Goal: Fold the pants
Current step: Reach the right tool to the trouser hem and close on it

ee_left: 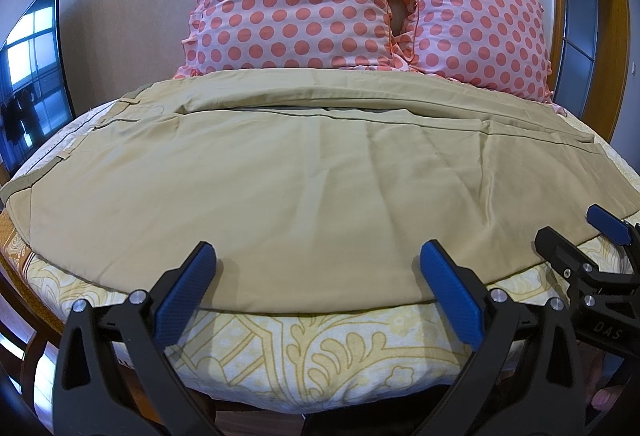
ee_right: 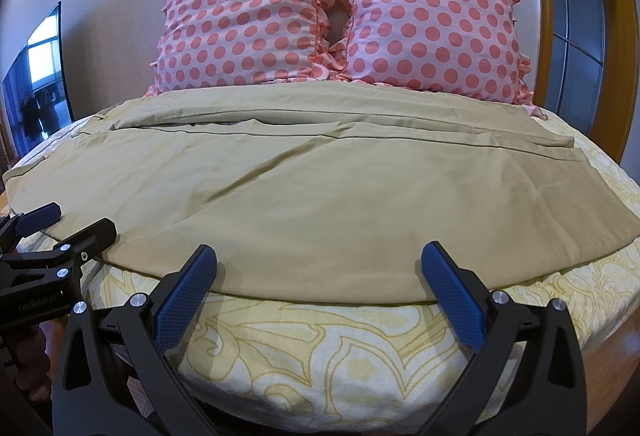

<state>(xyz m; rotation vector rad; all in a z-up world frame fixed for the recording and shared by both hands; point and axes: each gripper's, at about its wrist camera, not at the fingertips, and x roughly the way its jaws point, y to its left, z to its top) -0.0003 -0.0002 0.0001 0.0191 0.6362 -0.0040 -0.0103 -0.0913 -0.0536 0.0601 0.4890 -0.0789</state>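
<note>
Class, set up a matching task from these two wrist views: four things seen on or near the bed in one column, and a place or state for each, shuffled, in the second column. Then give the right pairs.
Things
1. khaki cotton pants
2. pink pillows with coral polka dots
3. left claw
4. dark flat screen

Places or states
A. open, at the near edge of the pants
B. spread flat across the yellow patterned bedsheet
C. on the wall at the left
D. propped upright at the head of the bed

Pairs: 1-B, 2-D, 3-A, 4-C
</note>
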